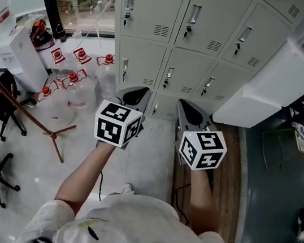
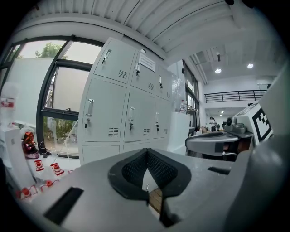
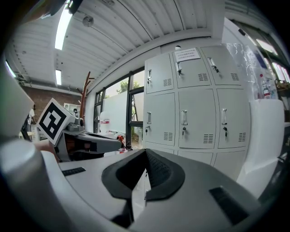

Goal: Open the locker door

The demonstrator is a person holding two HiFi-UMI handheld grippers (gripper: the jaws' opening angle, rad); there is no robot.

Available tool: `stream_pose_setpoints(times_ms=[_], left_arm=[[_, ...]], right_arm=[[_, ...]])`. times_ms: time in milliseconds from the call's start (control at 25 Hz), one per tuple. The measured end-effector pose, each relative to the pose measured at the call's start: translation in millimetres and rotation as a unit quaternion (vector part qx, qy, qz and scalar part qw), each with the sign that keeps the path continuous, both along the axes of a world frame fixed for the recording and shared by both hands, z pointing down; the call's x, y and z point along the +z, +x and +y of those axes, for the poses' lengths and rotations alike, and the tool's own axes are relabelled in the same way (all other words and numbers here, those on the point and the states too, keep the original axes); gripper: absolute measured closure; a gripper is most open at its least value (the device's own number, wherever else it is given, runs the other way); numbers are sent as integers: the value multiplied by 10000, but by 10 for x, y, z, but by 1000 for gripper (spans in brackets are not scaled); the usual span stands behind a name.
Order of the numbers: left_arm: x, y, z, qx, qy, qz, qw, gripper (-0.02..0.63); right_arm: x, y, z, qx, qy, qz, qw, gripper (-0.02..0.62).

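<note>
- A person in a pale shirt stands facing a bank of light grey metal lockers (image 1: 202,40), seen from above, with a hand-held gripper in each hand.
- The locker doors (image 3: 197,120) are all closed. Each has an upright silver handle, a small key lock below it and a patch of vent slits.
- The left gripper (image 1: 136,94), grey with a black-and-white marker cube, points at the lower lockers and is well apart from them. Its black ribbed jaws are pressed together at the tip with nothing between them (image 2: 146,153).
- The right gripper (image 1: 190,110), just beside the left one, points at the same lockers without touching them. Its jaws are likewise pressed together and empty (image 3: 145,153).
- A white paper notice (image 3: 187,55) is stuck on a top door of the lockers.
- Left of the lockers, clear plastic bottles with red caps (image 1: 70,79) stand on the pale floor below a dark-framed window (image 1: 82,1).
- Right of the lockers stands a tall white cabinet (image 1: 271,91), touching or nearly touching their side.
</note>
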State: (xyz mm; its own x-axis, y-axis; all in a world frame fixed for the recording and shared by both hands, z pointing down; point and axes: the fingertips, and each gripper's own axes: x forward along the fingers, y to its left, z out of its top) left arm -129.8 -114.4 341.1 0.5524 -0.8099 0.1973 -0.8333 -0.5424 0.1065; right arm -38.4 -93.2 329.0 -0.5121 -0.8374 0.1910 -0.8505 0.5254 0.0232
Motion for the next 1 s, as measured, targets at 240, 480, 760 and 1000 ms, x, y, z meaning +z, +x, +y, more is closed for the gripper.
stream_pose_setpoints(times_ms=[240,480,760,1000], left_arm=[[47,-85,-129,43,-46,50,10000,600],[47,-202,-322,-42,-5,-42,10000,600],[142,-246,-667,-130,-59,-146,9998,600],[158,-150,-1089,-173,-74,-242,9995,600]], right_arm=[[-10,-82,-172,69,35,36,10000,597],[-9,-161,-414,18,76,-27,10000,597],[50,-185,-803,-41,101,-169,9998,597],[62,-125,-1223,-137,118,-248,9995,597]])
